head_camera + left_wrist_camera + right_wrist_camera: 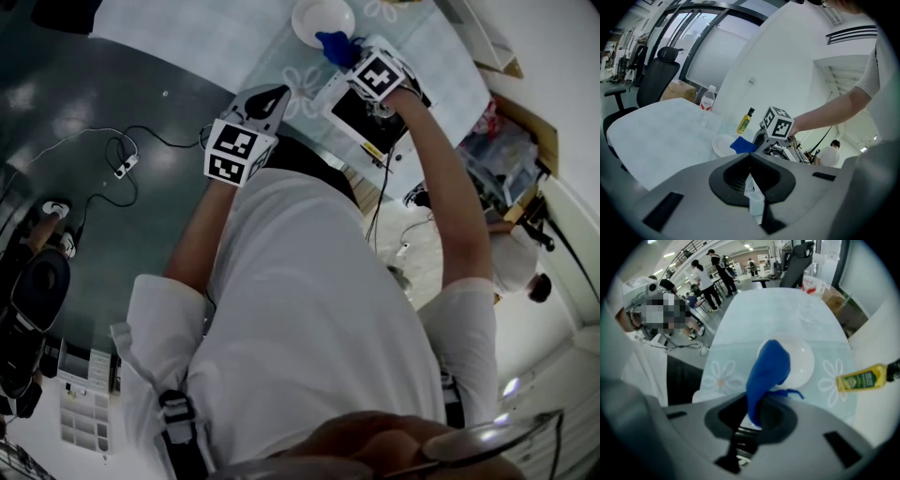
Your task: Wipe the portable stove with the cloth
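Right gripper view: the blue fabric cloth [768, 371] is clamped in the right tongs [753, 420], held above the round white plate [806, 366]. A small white scrap [754, 199] is pinched in the closed left tongs [751, 159]. The black-topped white portable stove [361, 117], beneath the right tongs, should be wiped with flat, even pressure.

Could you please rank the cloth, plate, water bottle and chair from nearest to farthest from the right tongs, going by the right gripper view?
1. The cloth, clamped in the right tongs.
2. The plate, just beyond, mid-table.
3. The water bottle, at the table's far end, upper right.
4. The chair, behind that far end, at the top.
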`<state>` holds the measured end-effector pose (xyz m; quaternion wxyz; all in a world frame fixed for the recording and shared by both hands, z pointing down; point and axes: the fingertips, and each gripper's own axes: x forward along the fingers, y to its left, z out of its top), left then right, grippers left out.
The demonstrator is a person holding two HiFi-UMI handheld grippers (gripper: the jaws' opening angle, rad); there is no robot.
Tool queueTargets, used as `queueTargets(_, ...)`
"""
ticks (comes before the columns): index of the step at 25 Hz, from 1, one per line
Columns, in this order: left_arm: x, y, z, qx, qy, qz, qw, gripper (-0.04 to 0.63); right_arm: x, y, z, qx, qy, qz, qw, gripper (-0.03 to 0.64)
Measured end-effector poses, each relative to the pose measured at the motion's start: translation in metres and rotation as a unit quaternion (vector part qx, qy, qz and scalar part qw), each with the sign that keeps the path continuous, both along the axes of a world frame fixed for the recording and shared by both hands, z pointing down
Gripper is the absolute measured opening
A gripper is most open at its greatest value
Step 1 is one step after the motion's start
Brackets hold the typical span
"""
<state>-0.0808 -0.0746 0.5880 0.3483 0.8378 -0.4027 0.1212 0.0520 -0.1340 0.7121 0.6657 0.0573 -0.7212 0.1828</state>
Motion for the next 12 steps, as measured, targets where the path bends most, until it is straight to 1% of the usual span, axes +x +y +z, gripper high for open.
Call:
queueTargets(5, -0.004, 0.020, -0.003, 0.002, -0.001, -0.003, 1.0000, 0.032, -0.012, 0.025, -0.001, -0.007, -0.004, -0.020, 1.000, 0.077)
queueTargets(12, -0.008, 0.045, -0.008, 0.011, -0.004, -0.012, 0.9999, 0.032, -0.018, 0.041, -0.001, 0.012, 0.002, -0.036, 0.999, 0.077)
